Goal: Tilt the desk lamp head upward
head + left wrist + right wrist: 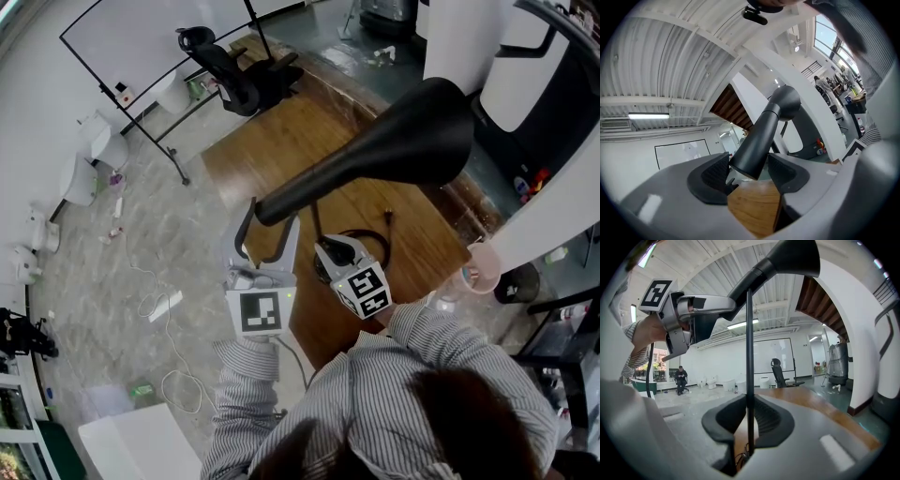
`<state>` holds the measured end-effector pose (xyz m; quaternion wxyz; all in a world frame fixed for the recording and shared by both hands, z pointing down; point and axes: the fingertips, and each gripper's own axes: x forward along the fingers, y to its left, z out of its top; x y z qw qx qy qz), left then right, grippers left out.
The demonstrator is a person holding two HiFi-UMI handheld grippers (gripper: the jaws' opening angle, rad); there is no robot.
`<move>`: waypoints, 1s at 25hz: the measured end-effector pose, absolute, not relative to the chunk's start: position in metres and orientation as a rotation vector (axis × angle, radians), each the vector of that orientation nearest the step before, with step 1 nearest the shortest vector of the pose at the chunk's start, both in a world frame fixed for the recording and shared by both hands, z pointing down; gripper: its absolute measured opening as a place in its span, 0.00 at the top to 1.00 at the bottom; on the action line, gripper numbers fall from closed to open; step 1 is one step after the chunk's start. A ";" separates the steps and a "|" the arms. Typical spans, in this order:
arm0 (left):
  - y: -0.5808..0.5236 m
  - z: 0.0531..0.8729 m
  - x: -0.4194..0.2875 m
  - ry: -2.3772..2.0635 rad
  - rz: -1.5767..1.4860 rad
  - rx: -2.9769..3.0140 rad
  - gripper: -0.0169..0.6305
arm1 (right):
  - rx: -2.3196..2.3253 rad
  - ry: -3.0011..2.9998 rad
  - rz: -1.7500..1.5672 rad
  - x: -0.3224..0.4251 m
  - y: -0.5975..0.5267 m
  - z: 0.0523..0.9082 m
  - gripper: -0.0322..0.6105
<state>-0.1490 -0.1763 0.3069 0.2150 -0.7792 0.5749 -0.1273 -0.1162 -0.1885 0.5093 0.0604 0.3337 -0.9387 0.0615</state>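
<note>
The black cone-shaped lamp head (403, 141) hangs over the wooden table, its wide mouth to the right and its narrow rear end to the left. My left gripper (272, 214) has that narrow end (752, 150) between its jaws, and both pads (715, 172) lie against its sides. My right gripper (323, 246) is lower down, shut on the thin black lamp pole (749, 357). In the right gripper view the lamp head (787, 258) is at the top, with the left gripper (701, 310) holding its rear end. The lamp's base is hidden.
The wooden table (281, 141) carries a black cable (370, 234). A black office chair (234, 75) and a whiteboard (141, 37) stand beyond it. Cables (155, 300) trail on the floor at the left. A pink cup (483, 267) is at the right. A person (680, 379) sits far off.
</note>
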 end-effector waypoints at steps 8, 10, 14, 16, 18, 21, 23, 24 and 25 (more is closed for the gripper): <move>-0.179 0.321 -0.146 1.619 -0.342 -2.190 0.62 | 1.011 -2.841 0.181 -0.116 -0.189 0.511 0.87; -0.180 0.328 -0.144 1.618 -0.332 -2.203 0.64 | 1.008 -2.843 0.178 -0.115 -0.188 0.511 0.87; -0.180 0.331 -0.140 1.627 -0.312 -2.202 0.64 | 1.009 -2.845 0.173 -0.112 -0.187 0.511 0.87; -0.181 0.331 -0.140 1.638 -0.299 -2.209 0.64 | 1.010 -2.843 0.171 -0.113 -0.188 0.510 0.87; -0.182 0.333 -0.141 1.648 -0.285 -2.222 0.64 | 1.009 -2.839 0.173 -0.115 -0.188 0.510 0.87; -0.182 0.333 -0.141 1.660 -0.275 -2.227 0.64 | 1.012 -2.839 0.176 -0.116 -0.188 0.509 0.87; -0.183 0.334 -0.141 1.669 -0.264 -2.230 0.64 | 1.015 -2.840 0.178 -0.116 -0.188 0.509 0.87; -0.183 0.335 -0.141 1.673 -0.257 -2.235 0.64 | 1.017 -2.841 0.179 -0.116 -0.189 0.509 0.87; -0.183 0.335 -0.140 1.679 -0.247 -2.242 0.64 | 1.019 -2.841 0.180 -0.116 -0.188 0.509 0.87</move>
